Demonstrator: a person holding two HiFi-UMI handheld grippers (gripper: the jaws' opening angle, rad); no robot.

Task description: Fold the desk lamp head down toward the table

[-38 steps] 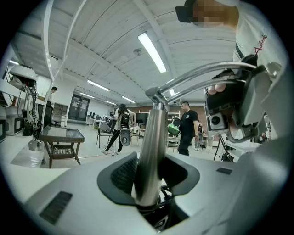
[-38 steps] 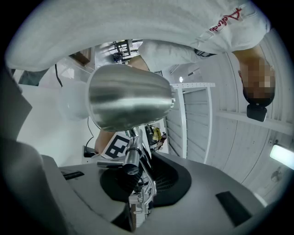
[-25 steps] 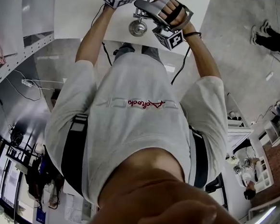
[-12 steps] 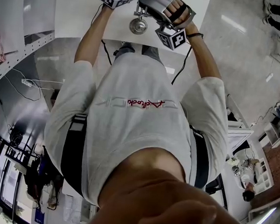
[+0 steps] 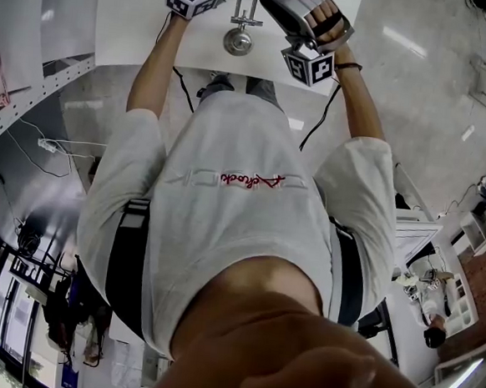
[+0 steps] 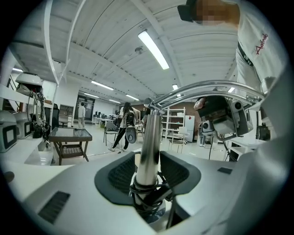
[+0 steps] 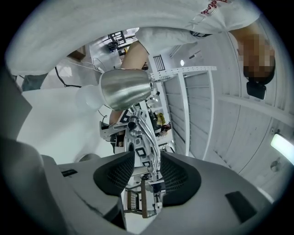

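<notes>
The chrome desk lamp stands on the white table [image 5: 132, 13], its round base [image 5: 237, 40] showing in the head view. In the left gripper view its upright post [image 6: 149, 137] runs between the pads of my left gripper [image 6: 148, 161], whose jaws have just been opening and stand open close beside it. From the post, the curved chrome arm [image 6: 206, 87] reaches toward my right gripper [image 6: 225, 117]. In the right gripper view the thin arm [image 7: 149, 135] lies loose between the jaws of that gripper [image 7: 148, 173], which have just opened. Beyond it is the cone-shaped lamp head [image 7: 125, 88] with its white bulb [image 7: 87, 97].
A black cable [image 5: 183, 88] hangs off the table's near edge. Metal shelving [image 5: 33, 97] stands at the left. In the left gripper view a glass-topped side table [image 6: 69, 135] and several people [image 6: 125, 126] are farther back in the room.
My right gripper has let go of the lamp arm and drawn off to the right of the lamp. The left gripper's marker cube has shifted slightly left.
</notes>
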